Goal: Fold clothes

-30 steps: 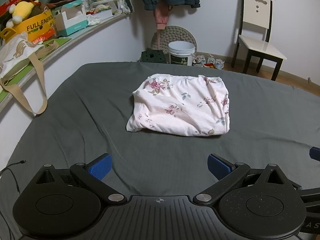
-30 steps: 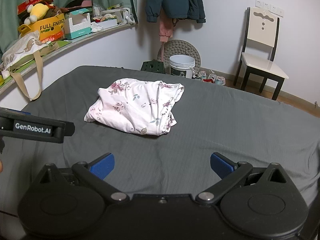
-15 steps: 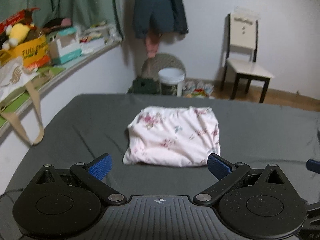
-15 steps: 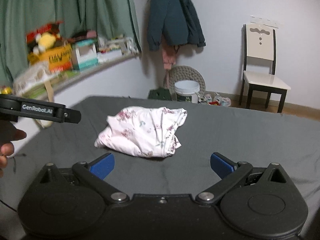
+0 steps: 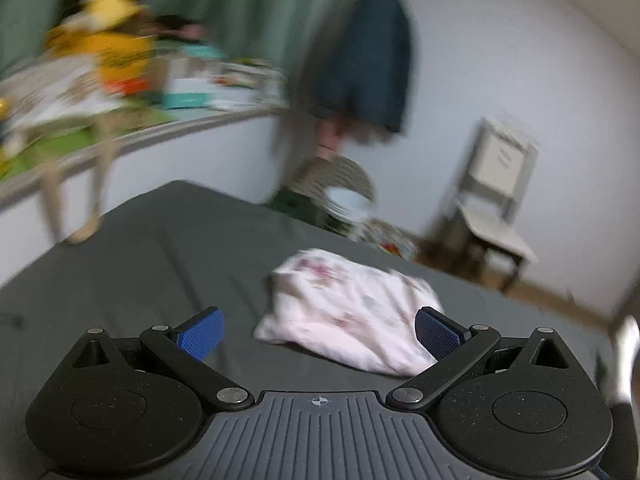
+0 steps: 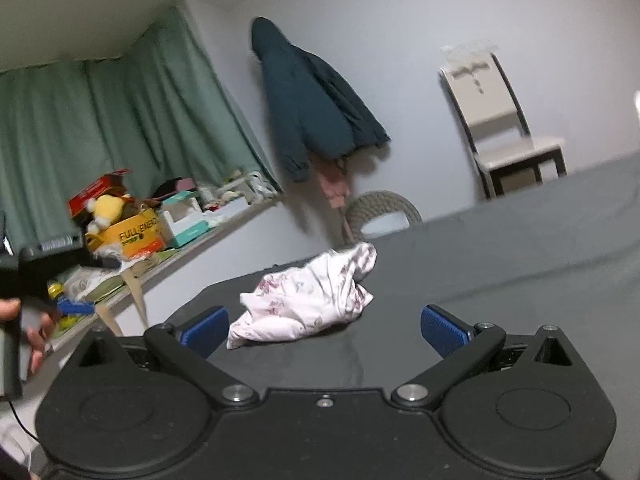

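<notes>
The floral garment (image 5: pixel 352 320) is lying folded in a soft bundle on the dark grey bed (image 5: pixel 160 248), and both claws are hanging back from it, well clear of the fabric. The left claw (image 5: pixel 318 330) is sitting released, its blue pads (image 5: pixel 200 330) spread wide with nothing between them, and from this view the bundle is showing just beyond the right-hand pad. The left wrist view is smeared with blur, so the shelf and wall behind are only coming through as streaks of colour. Over in the right wrist view, the right claw (image 6: pixel 324 330) is likewise spread wide and carrying nothing, its fingertips (image 6: pixel 444 330) sitting apart above the sheet. The garment (image 6: pixel 308 300) is lying a little ahead of it and towards the left pad, looking crumpled at its far end. The picture is tilting, with the bed running uphill to the right. At the left edge the person's hand (image 6: pixel 24 328) is gripping the other tool. Behind, a dark teal jacket (image 6: pixel 316 108) is hanging on the wall, a pale chair (image 6: pixel 504 120) is standing beyond the bed, and a yellow box (image 6: pixel 132 232) is resting on the cluttered shelf (image 6: pixel 224 228) below the green curtain (image 6: pixel 120 120).
</notes>
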